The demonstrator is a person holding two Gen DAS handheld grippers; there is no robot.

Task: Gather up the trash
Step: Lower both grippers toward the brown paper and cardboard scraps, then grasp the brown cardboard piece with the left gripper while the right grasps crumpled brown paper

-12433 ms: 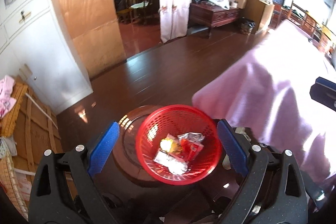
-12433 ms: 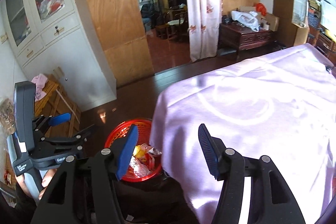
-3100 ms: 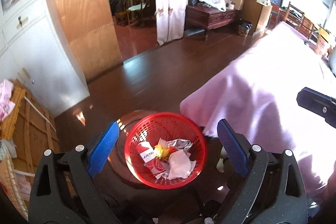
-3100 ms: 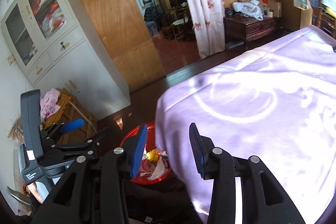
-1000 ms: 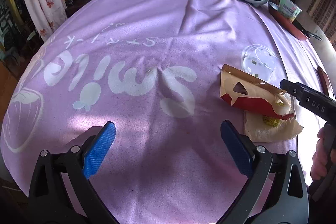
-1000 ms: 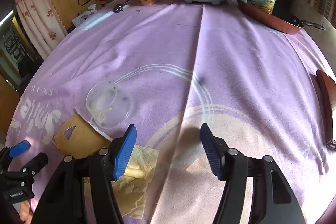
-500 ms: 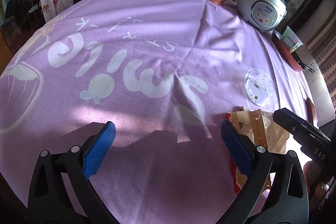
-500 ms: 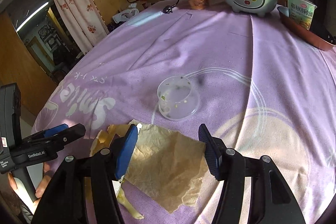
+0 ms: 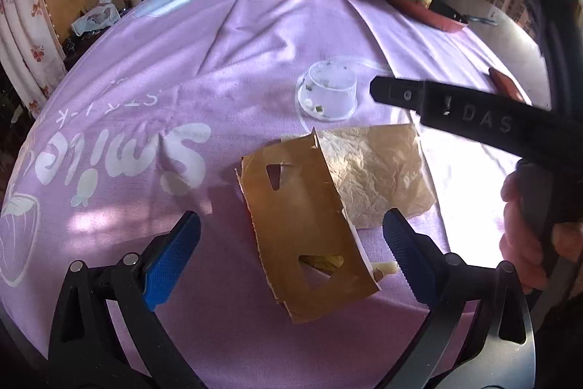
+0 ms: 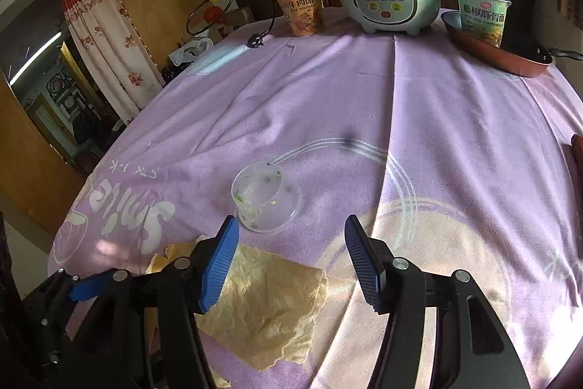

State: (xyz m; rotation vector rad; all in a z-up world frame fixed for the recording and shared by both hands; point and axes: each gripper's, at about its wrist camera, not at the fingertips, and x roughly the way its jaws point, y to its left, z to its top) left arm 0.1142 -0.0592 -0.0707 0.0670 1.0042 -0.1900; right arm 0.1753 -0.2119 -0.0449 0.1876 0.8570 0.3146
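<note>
Both wide-open grippers, left gripper [image 9: 289,245] and right gripper [image 10: 291,256], hold nothing; the floppy cardboard wrapper [image 9: 308,228] might spill what looks like food.

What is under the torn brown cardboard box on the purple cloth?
Through a cutout in the torn brown cardboard box something yellowish shows, and a pale fry-like stick pokes out beside it. The crumpled greasy paper runs beneath its far edge; the rest is covered.

Matt purple cloth [image 9: 255,35] covers the table; on it lie creased brown paper [image 9: 379,166], torn cardboard [image 9: 306,228] and a clear plastic cup [image 9: 329,93].
</note>
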